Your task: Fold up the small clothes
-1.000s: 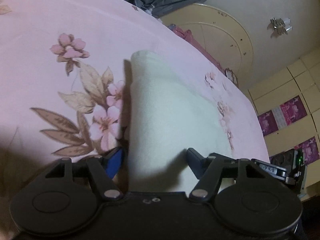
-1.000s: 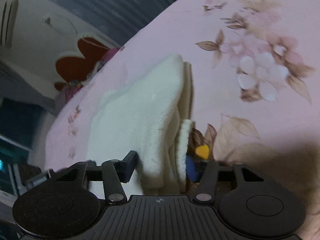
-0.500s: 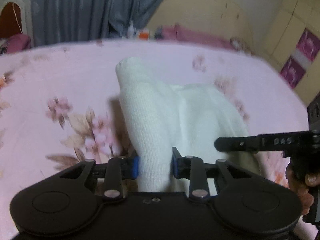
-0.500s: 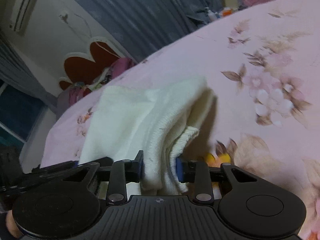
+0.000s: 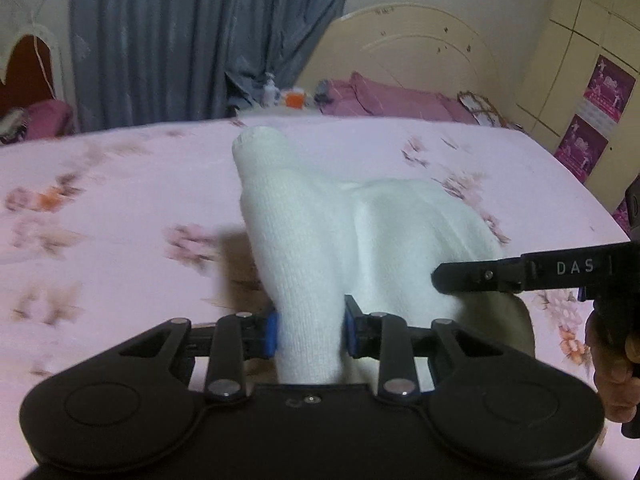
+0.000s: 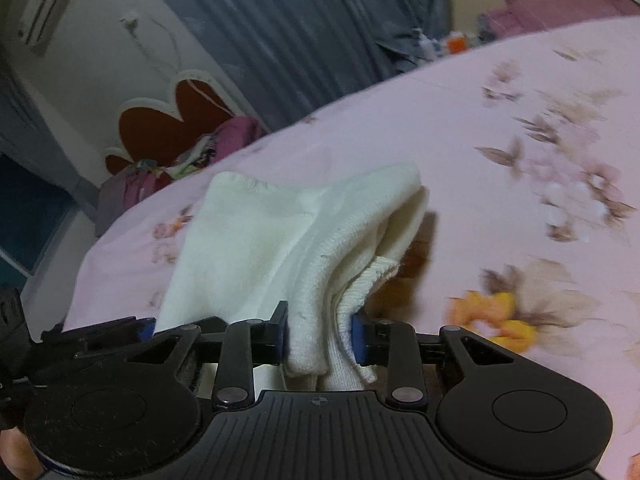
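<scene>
The left hand-held gripper (image 5: 310,330) is clenched on one end of the white garment (image 5: 360,240), its blue pads pressed into the knit. The cloth rises off the pink floral bed (image 5: 120,200) toward 12 o'clock, draping over toward 3 o'clock. There the right hand-held gripper (image 6: 320,336) grasps the bunched, ribbed edge (image 6: 372,276) of the same garment (image 6: 260,232), lifted above the bed (image 6: 520,120).

A pink floral bedsheet (image 5: 120,208) covers the bed. Beyond the bed hang grey-blue curtains (image 5: 168,40); a cream arched headboard (image 5: 420,52) and mauve pillows (image 5: 392,98) sit at its far end.
</scene>
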`<state>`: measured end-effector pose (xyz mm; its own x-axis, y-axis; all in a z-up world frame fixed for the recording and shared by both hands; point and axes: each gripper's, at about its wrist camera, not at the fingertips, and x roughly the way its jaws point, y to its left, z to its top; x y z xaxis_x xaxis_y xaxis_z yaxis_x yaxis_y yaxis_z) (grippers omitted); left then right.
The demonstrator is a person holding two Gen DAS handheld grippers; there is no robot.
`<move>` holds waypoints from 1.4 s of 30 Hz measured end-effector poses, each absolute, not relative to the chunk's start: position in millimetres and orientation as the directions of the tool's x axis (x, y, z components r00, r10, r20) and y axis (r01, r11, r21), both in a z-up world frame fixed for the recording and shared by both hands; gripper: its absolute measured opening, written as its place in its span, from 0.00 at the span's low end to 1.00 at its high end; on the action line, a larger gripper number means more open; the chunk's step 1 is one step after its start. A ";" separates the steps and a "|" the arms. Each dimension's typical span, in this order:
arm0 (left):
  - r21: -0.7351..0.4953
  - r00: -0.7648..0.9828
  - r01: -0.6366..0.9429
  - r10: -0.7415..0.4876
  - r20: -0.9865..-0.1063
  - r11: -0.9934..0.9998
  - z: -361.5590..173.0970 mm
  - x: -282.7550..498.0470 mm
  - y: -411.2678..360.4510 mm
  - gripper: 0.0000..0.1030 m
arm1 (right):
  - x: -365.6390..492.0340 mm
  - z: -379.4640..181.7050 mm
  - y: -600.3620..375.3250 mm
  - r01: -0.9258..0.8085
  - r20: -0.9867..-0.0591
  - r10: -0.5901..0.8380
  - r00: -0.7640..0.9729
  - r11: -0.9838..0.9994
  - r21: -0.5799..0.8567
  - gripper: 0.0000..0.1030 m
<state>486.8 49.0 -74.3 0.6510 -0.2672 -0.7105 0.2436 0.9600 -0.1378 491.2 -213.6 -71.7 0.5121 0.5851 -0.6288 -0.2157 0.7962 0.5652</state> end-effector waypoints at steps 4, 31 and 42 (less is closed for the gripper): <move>-0.117 0.672 0.214 -0.233 -0.702 0.970 -60.5 474.2 96.8 0.28 | 485.7 -59.6 -156.8 -0.267 -0.617 0.604 0.504 0.789 0.554 0.29; -0.186 0.781 0.150 -0.231 -0.580 0.971 -90.2 451.4 291.7 0.48 | 482.2 -110.3 10.3 -0.291 -0.637 0.497 0.589 0.866 0.407 0.51; -0.171 0.683 0.251 -0.299 -0.666 0.953 -132.8 513.2 244.5 0.38 | 532.8 -157.7 78.6 -0.415 -0.743 0.358 0.566 0.902 0.117 0.39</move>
<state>513.2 244.5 -132.8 0.6832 -0.2995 -0.6660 0.2510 0.9528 -0.1709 532.8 78.6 -157.7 0.5662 0.3575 -0.7427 -0.4154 0.9020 0.1175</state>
